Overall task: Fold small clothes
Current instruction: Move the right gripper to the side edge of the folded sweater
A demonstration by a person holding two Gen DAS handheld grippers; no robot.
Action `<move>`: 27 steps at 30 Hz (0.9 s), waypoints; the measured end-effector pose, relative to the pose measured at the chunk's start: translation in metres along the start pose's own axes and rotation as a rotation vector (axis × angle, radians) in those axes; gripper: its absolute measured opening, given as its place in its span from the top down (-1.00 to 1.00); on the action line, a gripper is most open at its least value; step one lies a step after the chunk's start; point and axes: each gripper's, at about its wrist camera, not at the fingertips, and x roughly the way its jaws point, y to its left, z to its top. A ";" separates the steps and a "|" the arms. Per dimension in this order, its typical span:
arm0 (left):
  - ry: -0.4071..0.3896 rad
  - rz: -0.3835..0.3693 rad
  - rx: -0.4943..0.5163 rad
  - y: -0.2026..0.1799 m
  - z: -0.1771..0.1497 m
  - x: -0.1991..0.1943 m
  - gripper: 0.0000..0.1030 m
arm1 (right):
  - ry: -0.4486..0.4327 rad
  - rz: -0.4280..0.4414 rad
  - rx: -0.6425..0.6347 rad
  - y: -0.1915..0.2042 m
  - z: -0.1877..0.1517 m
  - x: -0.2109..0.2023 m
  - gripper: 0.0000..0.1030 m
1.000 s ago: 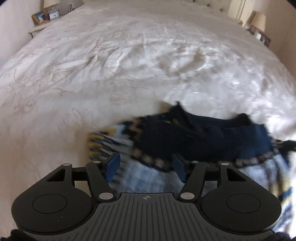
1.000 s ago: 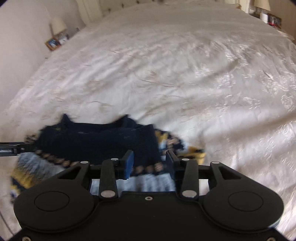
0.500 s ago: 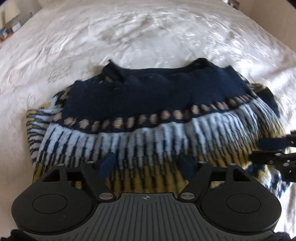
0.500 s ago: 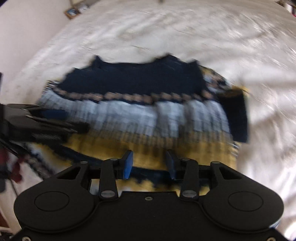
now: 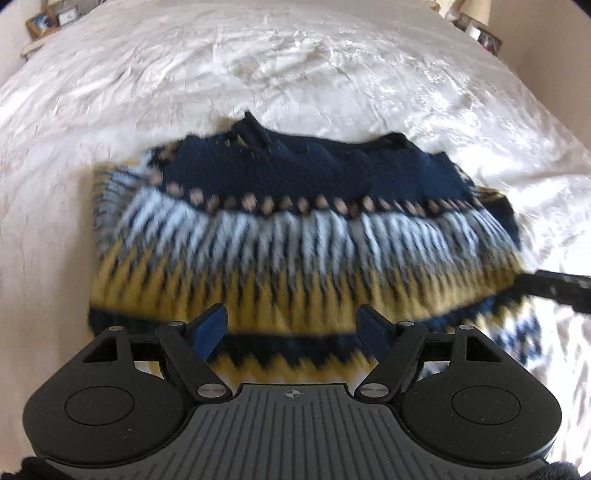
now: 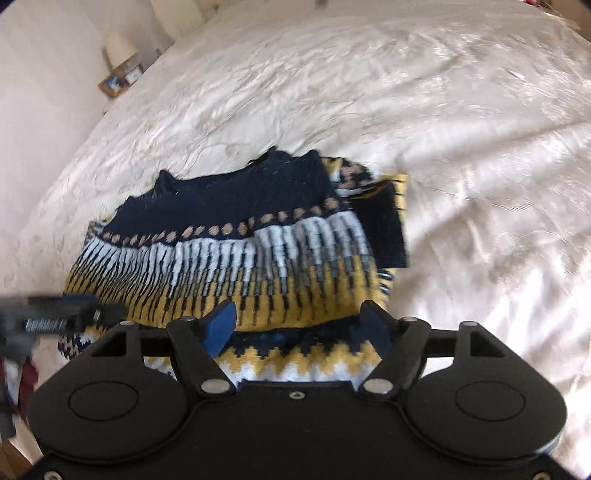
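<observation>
A patterned knitted sweater (image 5: pixel 295 229) is seen lying folded on the white bedspread (image 5: pixel 295 74). The left gripper (image 5: pixel 293 328) and right gripper (image 6: pixel 301 323) are held over its near edge; their jaws have just been opening and stand wide, nothing gripped.

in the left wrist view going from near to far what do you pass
left gripper with jaws open → sweater: zigzag hem, yellow band, pale blue band, navy top → white bedspread → bedside picture frames at the far corners.
</observation>
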 end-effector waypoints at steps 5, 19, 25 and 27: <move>0.036 -0.012 -0.038 -0.015 -0.029 -0.011 -0.47 | 0.006 0.004 0.041 -0.028 0.000 -0.004 -0.59; 0.051 0.041 -0.103 -0.047 -0.045 -0.018 -0.47 | 0.102 0.153 0.086 -0.074 0.043 0.045 -0.69; 0.082 0.062 -0.102 -0.060 -0.035 -0.011 -0.47 | 0.116 0.141 0.076 -0.078 0.051 0.050 -0.75; 0.099 0.072 -0.085 -0.065 -0.033 -0.008 -0.47 | 0.126 0.134 0.069 -0.081 0.048 0.052 -0.75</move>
